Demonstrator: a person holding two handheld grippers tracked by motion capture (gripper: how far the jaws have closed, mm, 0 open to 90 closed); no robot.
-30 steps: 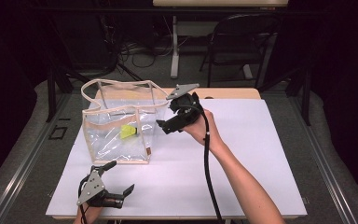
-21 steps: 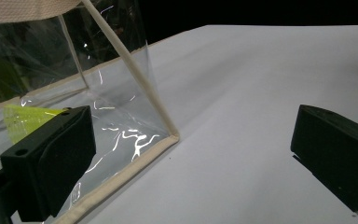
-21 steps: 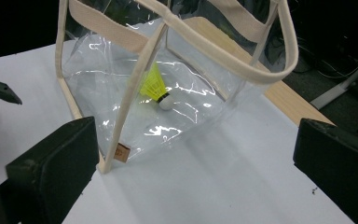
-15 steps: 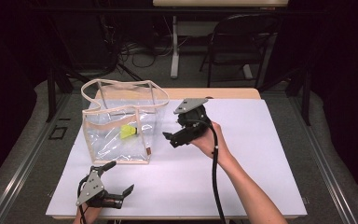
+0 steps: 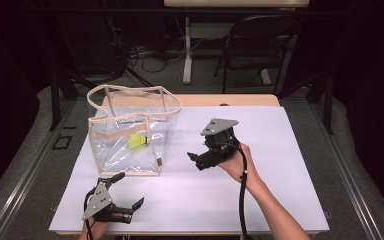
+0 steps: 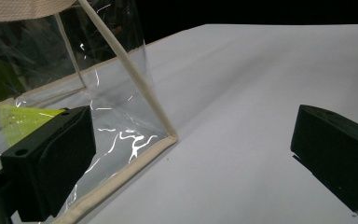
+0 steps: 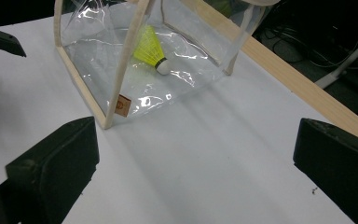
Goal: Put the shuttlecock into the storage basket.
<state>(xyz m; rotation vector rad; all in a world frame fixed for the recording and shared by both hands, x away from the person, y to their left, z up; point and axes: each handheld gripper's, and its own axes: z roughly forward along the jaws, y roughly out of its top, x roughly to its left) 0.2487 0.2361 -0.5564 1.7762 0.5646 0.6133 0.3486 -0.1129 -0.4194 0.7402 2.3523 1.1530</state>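
**Meanwhile: both grippers empty, shuttlecock lying inside the clear bag**

A clear plastic bag (image 5: 130, 142) with cream trim and looping handles stands upright on the white table (image 5: 280, 190), towards its far left. Inside it, on the bag's floor, lies a yellow shuttlecock (image 7: 153, 50), its white cork pointing towards the bag's lower right in the right gripper view. In the high view it shows as a yellow patch through the bag's front wall. A small brown tag (image 7: 123, 104) sits at the bag's bottom corner nearest the right gripper.

The right gripper (image 5: 200, 159) is held above the table's middle, just to the right of the bag and apart from it, its jaws pointing left towards the bag's lower corner. Its own view shows the jaws spread wide with only bare table between them; nothing is pinched. The person's right hand (image 5: 235, 162) wraps the gripper's body, and a black cable trails back along the forearm.

The left gripper (image 5: 128, 192) sits low at the table's near left edge, in front of the bag. Its jaws are also spread wide and hold nothing. In its own view one jaw overlaps the bag's near bottom edge, though whether it touches the plastic cannot be told; the other jaw stands over bare table.
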